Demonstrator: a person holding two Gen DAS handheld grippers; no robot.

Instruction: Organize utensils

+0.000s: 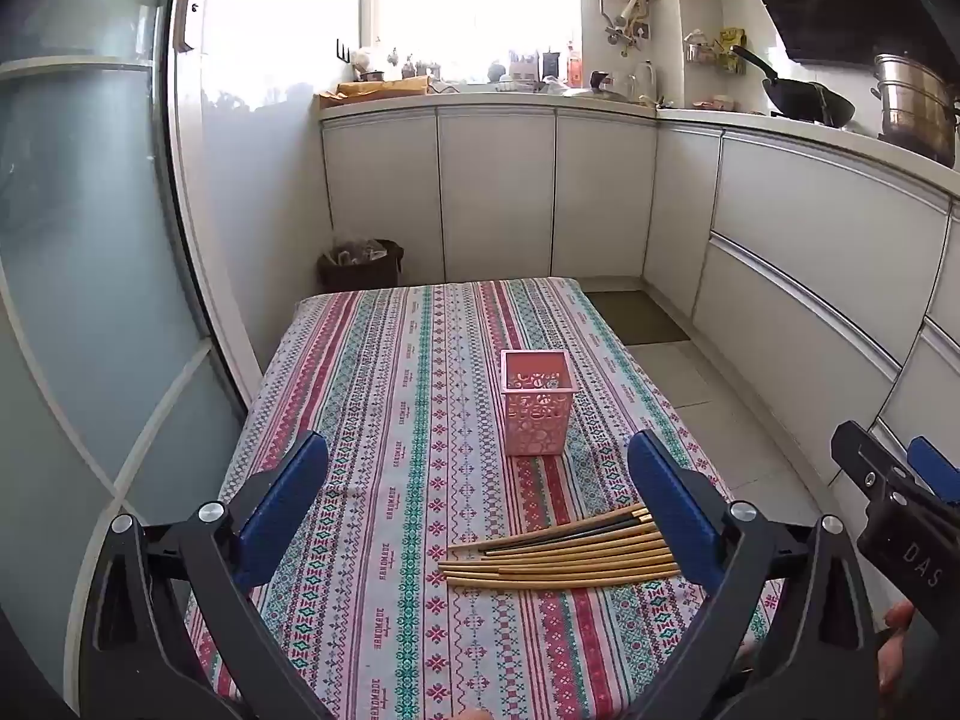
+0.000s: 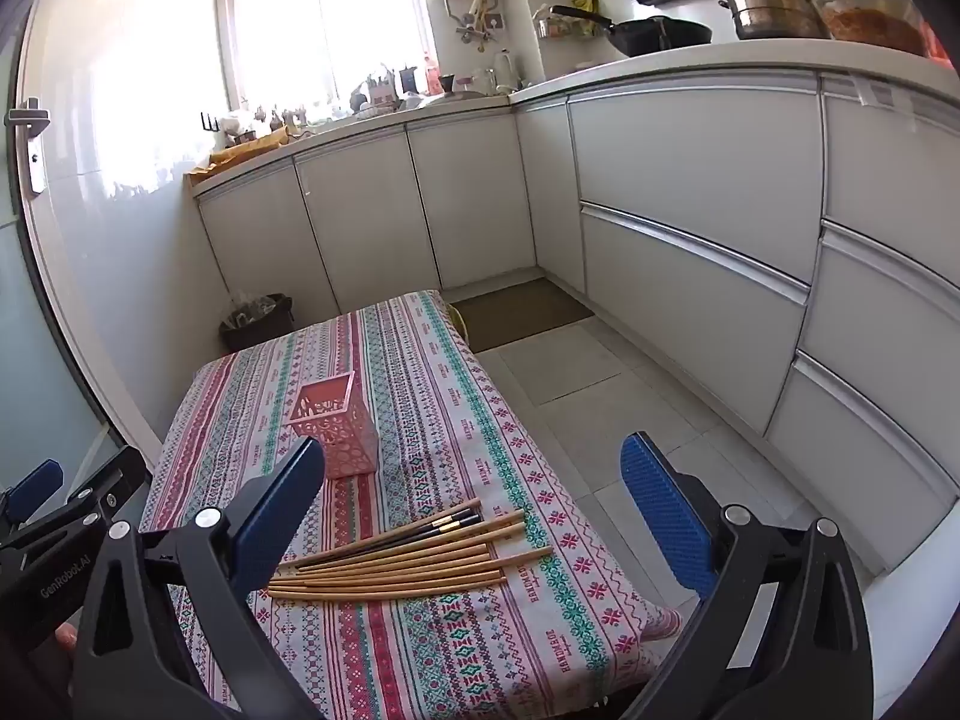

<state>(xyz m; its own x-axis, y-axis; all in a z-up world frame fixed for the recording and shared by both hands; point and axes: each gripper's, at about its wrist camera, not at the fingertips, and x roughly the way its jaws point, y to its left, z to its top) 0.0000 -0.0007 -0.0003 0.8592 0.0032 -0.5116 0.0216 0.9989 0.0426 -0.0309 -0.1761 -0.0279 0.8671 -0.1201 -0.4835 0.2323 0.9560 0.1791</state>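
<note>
Chopsticks (image 2: 396,564) lie crosswise at twelve o'clock from the spread, empty right tool (image 2: 474,516), nearer than the spread left tool (image 1: 477,516).

The word "HANDMADE" is repeating along the stripes of the tablecloth (image 1: 408,480). At the right edge of the left wrist view, the right claw (image 1: 900,498) is showing "DAS". At lower left of the right wrist view, the left claw (image 2: 60,516) is showing "GenRobot.AI".
</note>
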